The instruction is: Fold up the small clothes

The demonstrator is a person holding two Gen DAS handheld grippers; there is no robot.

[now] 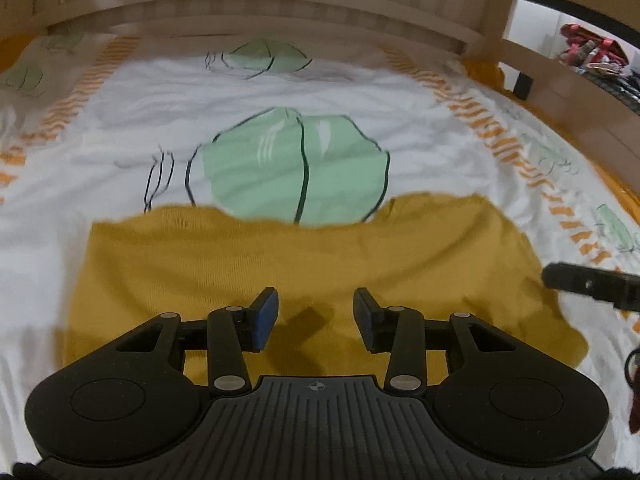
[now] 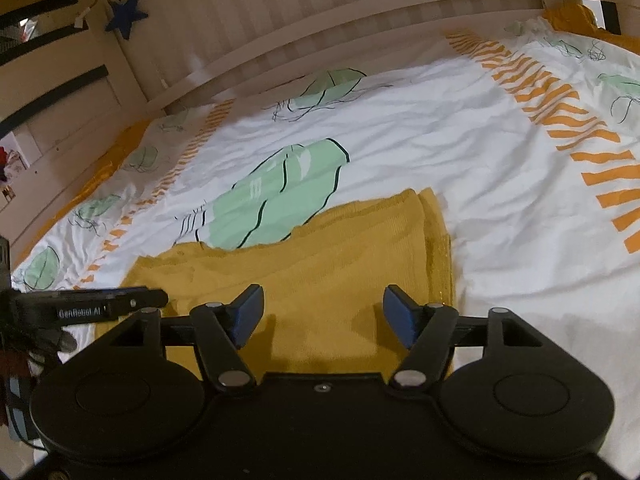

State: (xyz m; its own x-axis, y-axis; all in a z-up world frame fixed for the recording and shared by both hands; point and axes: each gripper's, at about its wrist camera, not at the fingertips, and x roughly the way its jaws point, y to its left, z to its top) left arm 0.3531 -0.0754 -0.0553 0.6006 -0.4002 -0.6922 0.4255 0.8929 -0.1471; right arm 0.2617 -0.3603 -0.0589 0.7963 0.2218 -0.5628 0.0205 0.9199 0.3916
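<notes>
A mustard-yellow knit garment (image 1: pixel 304 264) lies flat on the bed, folded into a rough rectangle; it also shows in the right wrist view (image 2: pixel 340 264), with a doubled edge along its right side. My left gripper (image 1: pixel 316 316) hovers over the garment's near part, jaws open and empty. My right gripper (image 2: pixel 324 316) hovers over the garment's near right part, jaws open and empty. The right gripper's finger shows at the right edge of the left wrist view (image 1: pixel 588 282). The left gripper's finger shows at the left of the right wrist view (image 2: pixel 112 304).
The bed has a white cover (image 1: pixel 360 92) printed with green shapes and orange stripes. A pale wooden bed rail (image 1: pixel 280 12) runs along the far side. A blue star (image 2: pixel 126 16) hangs on the wall at the left.
</notes>
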